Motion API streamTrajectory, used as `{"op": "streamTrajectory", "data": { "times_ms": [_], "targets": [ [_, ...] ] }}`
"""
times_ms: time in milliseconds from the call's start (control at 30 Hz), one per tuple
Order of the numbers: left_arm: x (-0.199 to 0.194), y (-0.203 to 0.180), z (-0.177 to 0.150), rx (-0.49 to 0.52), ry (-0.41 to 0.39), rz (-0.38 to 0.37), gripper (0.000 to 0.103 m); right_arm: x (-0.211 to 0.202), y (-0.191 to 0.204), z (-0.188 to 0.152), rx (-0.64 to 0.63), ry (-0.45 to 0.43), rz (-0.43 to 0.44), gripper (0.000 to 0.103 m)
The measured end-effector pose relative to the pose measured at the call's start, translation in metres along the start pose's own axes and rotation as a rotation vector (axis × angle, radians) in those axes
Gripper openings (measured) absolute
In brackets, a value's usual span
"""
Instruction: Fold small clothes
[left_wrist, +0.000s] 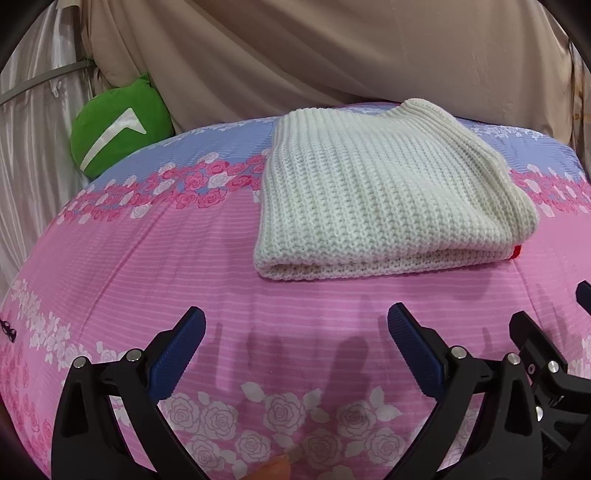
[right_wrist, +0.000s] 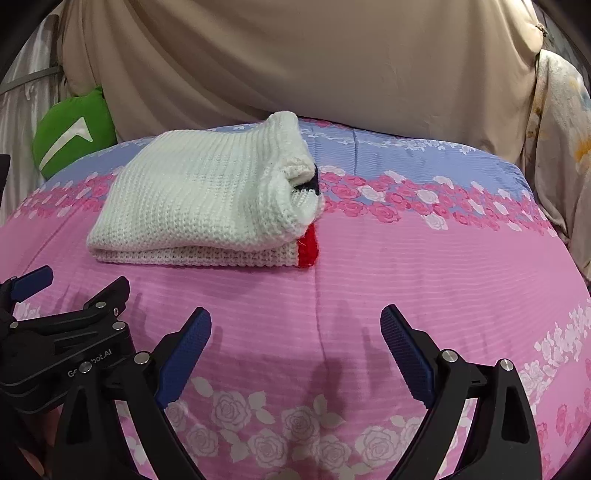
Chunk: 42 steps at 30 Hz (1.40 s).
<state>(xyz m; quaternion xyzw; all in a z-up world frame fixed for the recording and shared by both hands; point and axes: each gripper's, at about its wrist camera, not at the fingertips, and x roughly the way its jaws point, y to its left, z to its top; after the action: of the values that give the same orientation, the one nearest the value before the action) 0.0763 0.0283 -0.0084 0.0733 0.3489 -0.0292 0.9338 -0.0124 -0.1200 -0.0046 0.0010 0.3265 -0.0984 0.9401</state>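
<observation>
**Q:** What surrounds the work area?

**A:** Beige draped cloth (left_wrist: 332, 48) hangs behind a bed covered by a pink and lilac rose-print sheet (left_wrist: 129, 266). At the far left, against the drape, sits a green cushion (left_wrist: 118, 125) with a white chevron mark.

**Q:** Where is the garment?

**A:** On the sheet lies a folded white knit sweater (left_wrist: 376, 192), a neat thick rectangle with its fold facing the cameras. In the right wrist view a red band and a dark stripe show at its right end.

**Q:** And the grippers?

**A:** Both hover low over the bare sheet, near the sweater but clear of it. The left gripper (left_wrist: 295, 332) has its blue-padded jaws spread wide, with nothing between them. The right gripper (right_wrist: 295, 328) is likewise wide apart and holds nothing. They sit side by side, each visible at the edge of the other's view.
</observation>
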Motion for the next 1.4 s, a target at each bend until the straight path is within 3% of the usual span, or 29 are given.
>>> {"op": "streamTrajectory", "data": {
  "times_ms": [700,1400],
  "targets": [
    [0.0052,-0.0046,0.0003,0.01,0.024,0.059,0.096,0.0082,0.0012,-0.0013,0.013,0.048,-0.01,0.091],
    [0.0078,-0.002,0.0007,0.004,0.025,0.038,0.096,0.0095,-0.0021,-0.0012,0.032,0.053,-0.002,0.091]
  ]
}}
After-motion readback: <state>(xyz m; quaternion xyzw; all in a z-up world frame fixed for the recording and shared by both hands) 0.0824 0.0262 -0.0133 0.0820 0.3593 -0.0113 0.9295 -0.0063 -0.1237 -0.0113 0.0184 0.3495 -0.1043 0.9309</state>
